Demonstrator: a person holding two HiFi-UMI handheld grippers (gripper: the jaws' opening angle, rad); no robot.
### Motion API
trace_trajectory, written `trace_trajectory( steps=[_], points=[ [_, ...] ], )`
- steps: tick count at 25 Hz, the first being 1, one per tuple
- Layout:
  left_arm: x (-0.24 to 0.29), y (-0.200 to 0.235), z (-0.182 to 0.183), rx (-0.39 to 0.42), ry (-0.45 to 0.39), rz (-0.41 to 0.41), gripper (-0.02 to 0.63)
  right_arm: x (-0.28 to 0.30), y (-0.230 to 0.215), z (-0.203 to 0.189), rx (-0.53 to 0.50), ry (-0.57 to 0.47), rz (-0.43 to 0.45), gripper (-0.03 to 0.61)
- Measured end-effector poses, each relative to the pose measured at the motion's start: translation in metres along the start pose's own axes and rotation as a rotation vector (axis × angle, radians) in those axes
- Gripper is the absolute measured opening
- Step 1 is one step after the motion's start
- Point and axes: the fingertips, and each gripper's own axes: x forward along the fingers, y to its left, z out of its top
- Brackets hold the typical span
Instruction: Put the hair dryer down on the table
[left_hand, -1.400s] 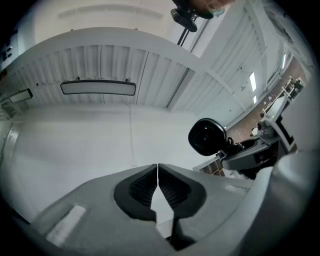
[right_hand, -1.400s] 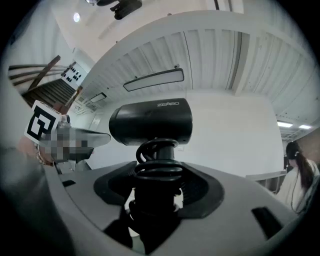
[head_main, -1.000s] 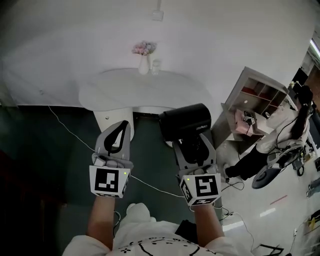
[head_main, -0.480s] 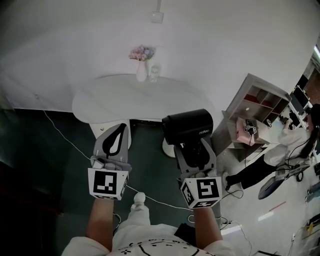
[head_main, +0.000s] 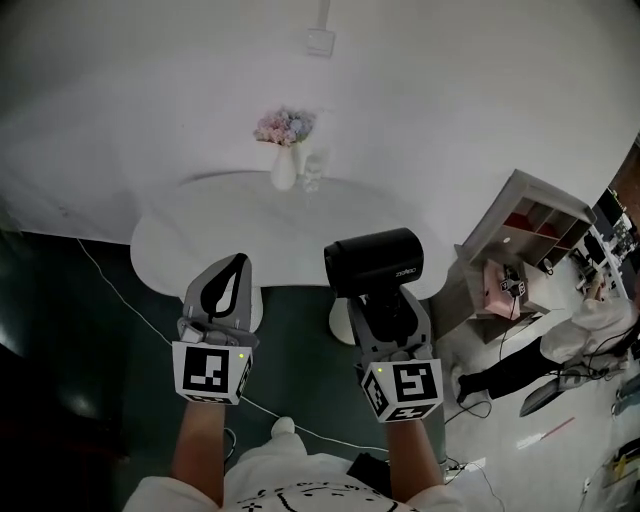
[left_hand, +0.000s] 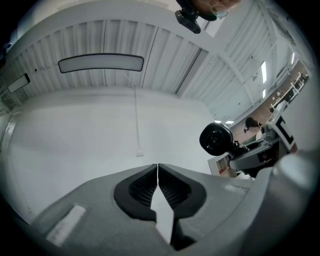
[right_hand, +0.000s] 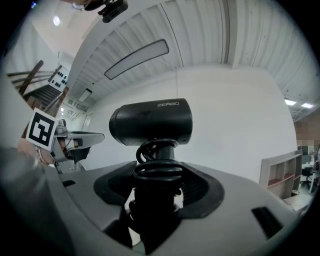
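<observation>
My right gripper (head_main: 388, 305) holds the black hair dryer with a barrel-shaped body (head_main: 375, 262) by its handle. In the right gripper view the jaws of that gripper (right_hand: 157, 182) are clamped on the handle, with the dryer's black cord wound in coils just above the pads and the barrel (right_hand: 150, 122) lying crosswise on top. The dryer is in the air, not on the table. From the head view it shows against the near right edge of the white round table (head_main: 200, 230).

My left gripper (head_main: 238, 264) is level with the right one, well apart from the dryer. Its jaws (left_hand: 158, 170) are pressed together with nothing between them.

At the table's far edge, against the white wall, stands a small white vase (head_main: 284, 168) of pink and pale flowers (head_main: 285, 127). A small pale object (head_main: 312, 174) that I cannot identify sits just beside the vase. Both are well apart from the dryer.

The table's white pedestal foot (head_main: 340, 322) shows below the right gripper on the dark green floor (head_main: 80, 330), where a thin white cable (head_main: 110, 290) trails. To the right stands a white open shelf unit (head_main: 530, 215) with a pink item (head_main: 500, 280) near it. A person in dark trousers (head_main: 520, 355) is beyond it.
</observation>
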Motion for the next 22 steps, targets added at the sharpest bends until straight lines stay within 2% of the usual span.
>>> trace_trajectory(
  steps=[10, 22],
  points=[
    [0.091, 0.061, -0.04, -0.017, 0.028, -0.018, 0.02, 0.113, -0.01, -0.01, 0.014, 0.034, -0.011, 0.261],
    [0.117, 0.076, -0.076, -0.036, 0.069, 0.006, 0.02, 0.158, -0.027, -0.052, 0.065, 0.13, -0.006, 0.261]
  ],
)
